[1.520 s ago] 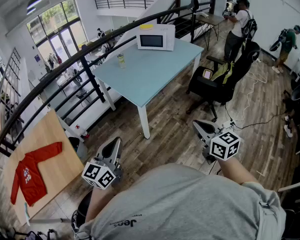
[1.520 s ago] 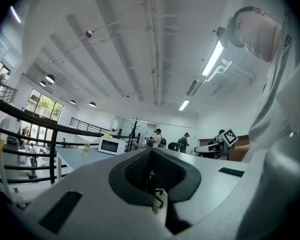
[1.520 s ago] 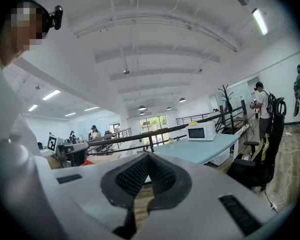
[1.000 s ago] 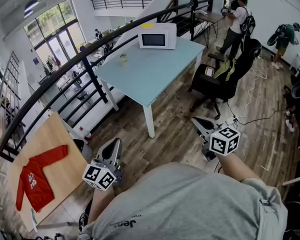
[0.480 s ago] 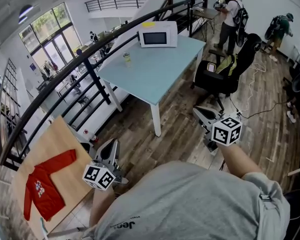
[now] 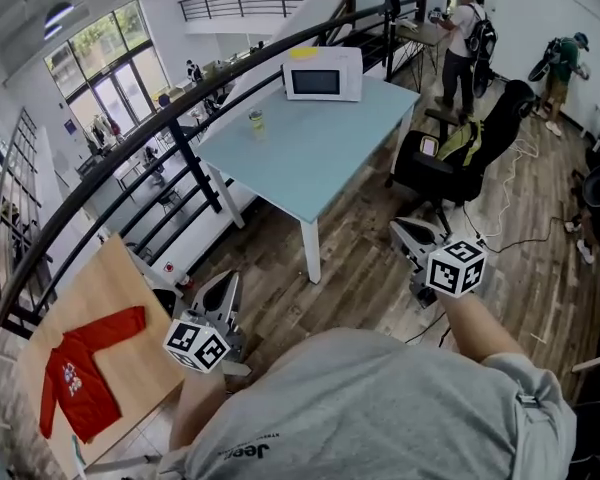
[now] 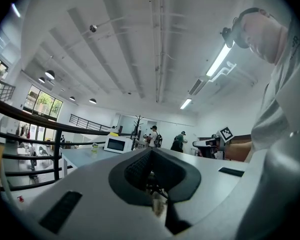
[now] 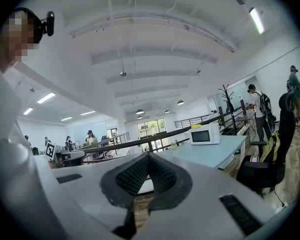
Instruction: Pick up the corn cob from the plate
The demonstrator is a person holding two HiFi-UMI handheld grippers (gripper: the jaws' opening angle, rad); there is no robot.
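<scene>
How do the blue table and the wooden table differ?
Colour: the blue table has a pale blue top on white legs, while the wooden table is light wood.
Load: the blue table carries a microwave and a small cup, and the wooden table holds a red sweater laid flat.
Place: in the head view the blue table stands ahead at centre, the wooden table low at the left.
Shared: both have flat rectangular tops.

The cup on the blue table is too small to read; the wooden table bearing a red sweater runs off the lower left edge
</scene>
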